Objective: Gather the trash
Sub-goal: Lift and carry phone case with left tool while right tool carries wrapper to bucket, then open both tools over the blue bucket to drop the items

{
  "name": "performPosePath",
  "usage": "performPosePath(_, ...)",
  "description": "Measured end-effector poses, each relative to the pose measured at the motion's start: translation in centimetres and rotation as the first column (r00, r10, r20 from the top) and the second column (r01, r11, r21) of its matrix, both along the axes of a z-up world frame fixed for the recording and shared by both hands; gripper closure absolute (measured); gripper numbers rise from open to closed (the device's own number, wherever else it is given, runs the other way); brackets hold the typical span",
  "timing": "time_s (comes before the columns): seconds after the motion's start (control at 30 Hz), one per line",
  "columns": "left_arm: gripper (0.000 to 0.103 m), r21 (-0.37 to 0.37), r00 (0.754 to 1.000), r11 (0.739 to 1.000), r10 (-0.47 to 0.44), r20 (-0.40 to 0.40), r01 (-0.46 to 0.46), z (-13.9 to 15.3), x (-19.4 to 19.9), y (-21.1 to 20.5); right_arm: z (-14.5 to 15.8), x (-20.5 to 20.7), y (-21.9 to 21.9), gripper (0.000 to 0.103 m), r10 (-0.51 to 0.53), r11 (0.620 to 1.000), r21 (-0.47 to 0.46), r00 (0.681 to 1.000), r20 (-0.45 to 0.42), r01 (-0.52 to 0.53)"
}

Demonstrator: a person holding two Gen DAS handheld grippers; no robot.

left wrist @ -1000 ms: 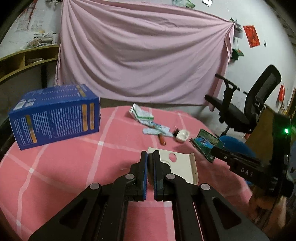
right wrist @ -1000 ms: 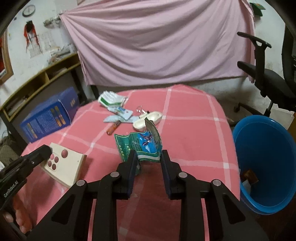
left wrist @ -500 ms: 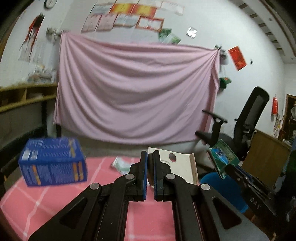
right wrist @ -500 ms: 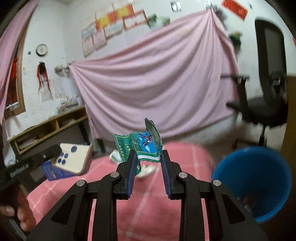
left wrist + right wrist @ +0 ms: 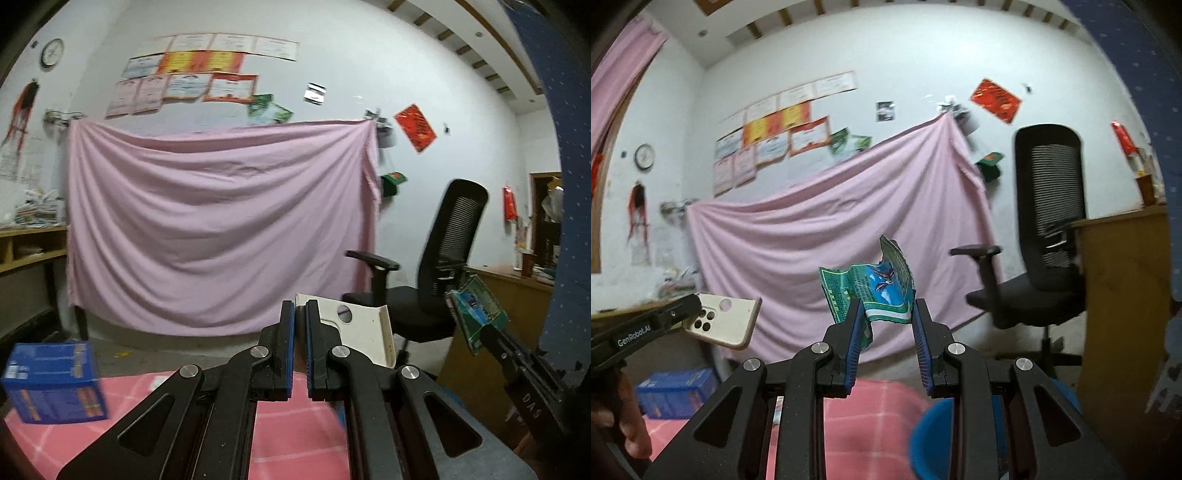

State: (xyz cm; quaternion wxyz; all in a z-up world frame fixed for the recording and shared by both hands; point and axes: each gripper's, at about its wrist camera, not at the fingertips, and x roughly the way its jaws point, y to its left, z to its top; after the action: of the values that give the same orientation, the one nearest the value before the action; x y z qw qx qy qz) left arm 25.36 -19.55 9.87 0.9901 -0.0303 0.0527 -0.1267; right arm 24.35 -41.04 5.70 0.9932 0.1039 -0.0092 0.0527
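Both claws have risen clear of the pink surface (image 5: 295, 424): left claw (image 5: 300, 310) clenched on a white phone case (image 5: 364, 332), right claw (image 5: 886, 308) grasping the green wrapper (image 5: 875, 288), carried high toward the near-right blue bin (image 5: 927, 435).

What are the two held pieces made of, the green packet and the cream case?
Green packet: looks like thin printed plastic film or foil, glossy, crumpled with a torn edge. Cream case: likely moulded plastic, smooth matte, rigid with round camera cutouts; could be silicone.
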Motion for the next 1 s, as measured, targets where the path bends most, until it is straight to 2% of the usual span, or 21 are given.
performPosePath(0.2, 0.1, 0.009, 0.996, 0.997, -0.075, -0.046, 0.075, -1.3, 2.4, -5.1, -0.8, 0.4, -3.9, 0.079, -0.091, 0.995, 0.027, 0.995, -0.047, 0.093)
performPosePath(0.33, 0.1, -0.001, 0.987, 0.994, -0.109, -0.121, 0.11, -2.9, 4.5, -7.9, -2.2, 1.6, -6.8, 0.079, -0.134, 0.987, 0.067, 0.981, -0.138, 0.145)
performPosePath(0.47, 0.1, -0.019, 0.974, 0.992, -0.128, -0.189, 0.127, -4.6, 6.3, -9.5, -3.9, 3.8, -8.9, 0.079, -0.151, 0.979, 0.092, 0.952, -0.267, 0.181)
performPosePath(0.6, 0.1, -0.011, 0.957, 0.991, -0.131, -0.258, 0.133, -5.9, 8.1, -11.2, -5.3, 4.9, -10.2, 0.078, -0.149, 0.975, 0.103, 0.927, -0.345, 0.195)
performPosePath(0.77, 0.1, -0.003, 0.919, 0.992, -0.118, -0.377, 0.126, -7.5, 10.6, -12.6, -6.5, 5.6, -11.2, 0.078, -0.134, 0.973, 0.121, 0.906, -0.402, 0.197)
performPosePath(1.0, 0.098, -0.002, 0.85, 0.995, -0.088, -0.519, 0.101, -9.3, 13.7, -13.0, -8.2, 7.3, -11.2, 0.077, -0.092, 0.973, 0.141, 0.871, -0.482, 0.181)
